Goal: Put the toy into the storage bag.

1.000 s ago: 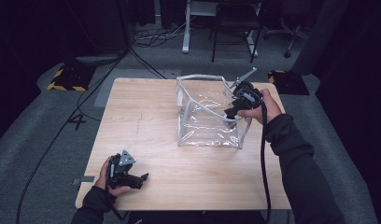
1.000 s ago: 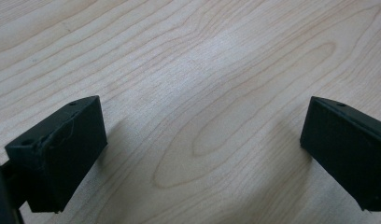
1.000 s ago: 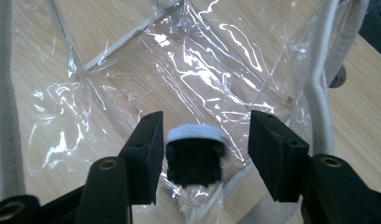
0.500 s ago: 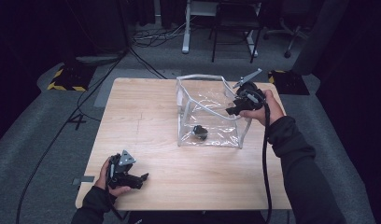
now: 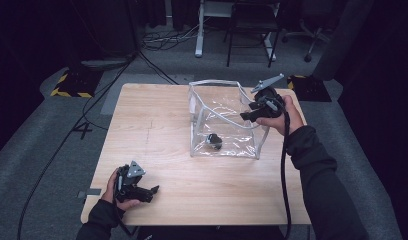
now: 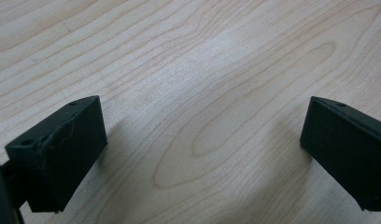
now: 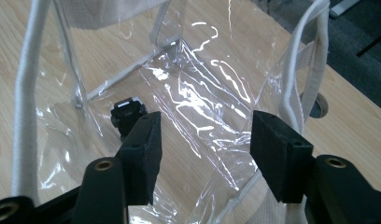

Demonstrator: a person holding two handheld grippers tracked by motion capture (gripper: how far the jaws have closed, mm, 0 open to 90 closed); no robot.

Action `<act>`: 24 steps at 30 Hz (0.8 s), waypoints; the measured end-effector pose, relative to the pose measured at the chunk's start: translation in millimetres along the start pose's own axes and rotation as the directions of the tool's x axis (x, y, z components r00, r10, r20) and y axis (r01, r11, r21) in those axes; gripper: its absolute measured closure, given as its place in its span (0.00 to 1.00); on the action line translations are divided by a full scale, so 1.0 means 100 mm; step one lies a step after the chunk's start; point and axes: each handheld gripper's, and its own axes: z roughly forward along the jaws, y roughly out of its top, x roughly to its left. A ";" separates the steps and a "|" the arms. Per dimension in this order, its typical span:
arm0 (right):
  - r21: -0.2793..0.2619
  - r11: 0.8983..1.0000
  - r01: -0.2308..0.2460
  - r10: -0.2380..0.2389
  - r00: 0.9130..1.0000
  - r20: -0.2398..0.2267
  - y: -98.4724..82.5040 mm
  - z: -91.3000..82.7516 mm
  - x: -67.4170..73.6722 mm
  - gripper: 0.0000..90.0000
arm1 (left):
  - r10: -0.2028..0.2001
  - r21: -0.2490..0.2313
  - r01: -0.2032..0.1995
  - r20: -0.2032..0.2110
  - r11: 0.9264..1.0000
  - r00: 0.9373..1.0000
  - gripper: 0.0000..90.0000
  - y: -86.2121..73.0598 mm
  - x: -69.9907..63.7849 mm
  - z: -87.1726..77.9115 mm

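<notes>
Hanging over the clear bag's (image 5: 227,125) rim, right tool (image 7: 202,140) empty.

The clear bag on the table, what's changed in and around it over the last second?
The small black object that the right gripper held over the clear bag a second ago has been let go and now lies on the bag's floor. The right gripper's jaws have just been opening, with nothing between them. The bag, the right hand above its rim and the left gripper, open near the table's front corner, stayed put.
</notes>
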 end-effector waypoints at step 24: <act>-0.160 0.987 0.022 -0.008 0.996 0.089 -0.03 -0.11 0.03 0.26 | 0.001 -0.002 -0.001 -0.003 1.000 1.000 0.01 0.00 0.00 0.00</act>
